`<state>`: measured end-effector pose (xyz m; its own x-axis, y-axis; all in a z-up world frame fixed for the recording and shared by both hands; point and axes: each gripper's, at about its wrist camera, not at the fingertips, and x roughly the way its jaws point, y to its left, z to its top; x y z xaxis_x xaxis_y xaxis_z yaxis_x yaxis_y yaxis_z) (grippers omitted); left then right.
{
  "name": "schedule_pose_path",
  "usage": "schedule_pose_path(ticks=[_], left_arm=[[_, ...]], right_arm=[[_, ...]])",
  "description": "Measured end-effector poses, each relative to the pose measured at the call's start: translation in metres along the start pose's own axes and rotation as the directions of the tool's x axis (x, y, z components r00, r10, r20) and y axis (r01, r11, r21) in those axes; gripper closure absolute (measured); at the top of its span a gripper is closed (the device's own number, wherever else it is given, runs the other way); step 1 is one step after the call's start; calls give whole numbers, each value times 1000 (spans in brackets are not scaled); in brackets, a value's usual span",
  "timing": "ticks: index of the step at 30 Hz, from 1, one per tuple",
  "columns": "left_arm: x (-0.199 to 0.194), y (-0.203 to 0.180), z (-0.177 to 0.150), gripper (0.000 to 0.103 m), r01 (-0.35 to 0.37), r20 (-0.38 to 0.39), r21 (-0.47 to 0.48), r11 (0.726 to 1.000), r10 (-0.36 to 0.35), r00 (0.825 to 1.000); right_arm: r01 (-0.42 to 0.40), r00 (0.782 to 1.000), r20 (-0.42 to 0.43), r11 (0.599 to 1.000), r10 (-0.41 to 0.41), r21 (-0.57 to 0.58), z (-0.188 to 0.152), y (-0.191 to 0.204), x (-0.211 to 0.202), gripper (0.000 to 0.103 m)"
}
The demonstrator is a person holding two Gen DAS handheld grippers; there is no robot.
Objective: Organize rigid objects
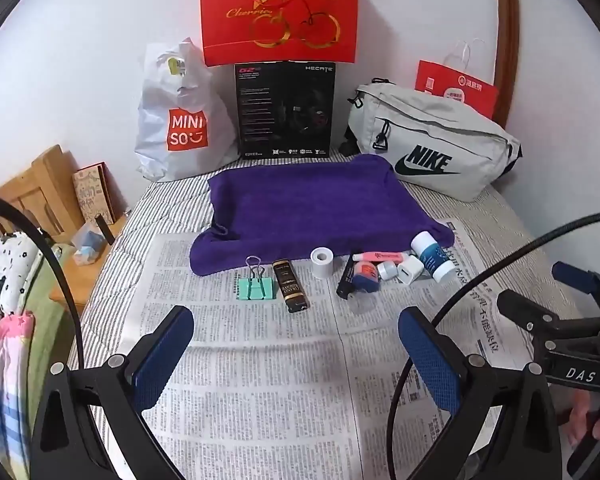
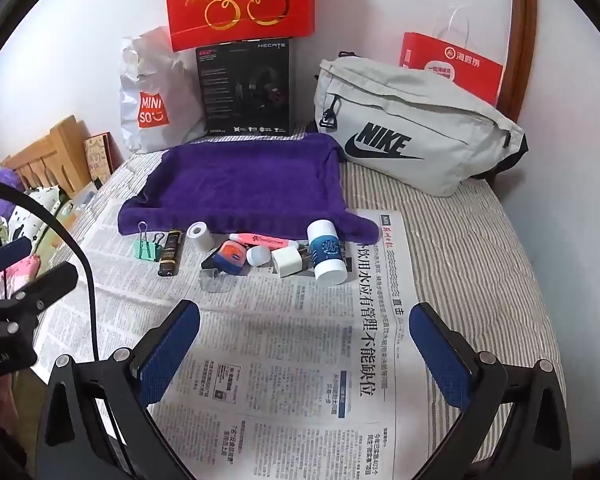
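Not begun: mint-green metal binder clip (image 1: pixel 255 287), black-gold lighter (image 1: pixel 290 286), white tape roll (image 1: pixel 321 262) and small toiletries lie loose on spread newspaper (image 1: pixel 260 380) before the empty purple towel (image 1: pixel 312 200); left tongs (image 1: pixel 296 356) and right tongs (image 2: pixel 305 354) gape wide, empty.

Open newspaper up front, clutter in a row behind.

Bare newspaper (image 2: pixel 300 360) under and ahead of both wide-open grippers. Farther on, blocked by a row: clip (image 1: pixel 255 285), dark tube (image 1: pixel 290 286), tape roll (image 1: pixel 321 262), then a tight cluster round the bottle (image 2: pixel 327 251). Gaps between the first three. Behind, towel (image 1: pixel 312 200), then box (image 1: pixel 286 110) and bags along the wall.
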<state>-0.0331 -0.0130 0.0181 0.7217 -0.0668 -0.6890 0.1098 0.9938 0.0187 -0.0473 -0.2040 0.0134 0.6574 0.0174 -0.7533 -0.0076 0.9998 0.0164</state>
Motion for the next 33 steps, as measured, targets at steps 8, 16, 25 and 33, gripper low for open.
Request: schedule_pose_path(ticks=[8, 16, 25, 33], left_arm=[[-3, -1, -4, 0, -16, -6, 15, 1000, 16, 1000], [-4, 6, -5, 0, -17, -19, 0, 1000, 17, 1000], [-6, 8, -7, 0, -26, -19, -5, 1000, 25, 999], [-3, 8, -7, 0, -31, -28, 3, 1000, 31, 999]], right_arm=[[0, 1000, 9, 1000, 0, 14, -3, -5, -5, 0], [-34, 999, 15, 999, 33, 21, -4, -5, -8, 0], [-18, 1000, 5, 1000, 18, 18, -5, -4, -5, 0], [-12, 1000, -1, 1000, 12, 23, -4, -6, -5, 0]])
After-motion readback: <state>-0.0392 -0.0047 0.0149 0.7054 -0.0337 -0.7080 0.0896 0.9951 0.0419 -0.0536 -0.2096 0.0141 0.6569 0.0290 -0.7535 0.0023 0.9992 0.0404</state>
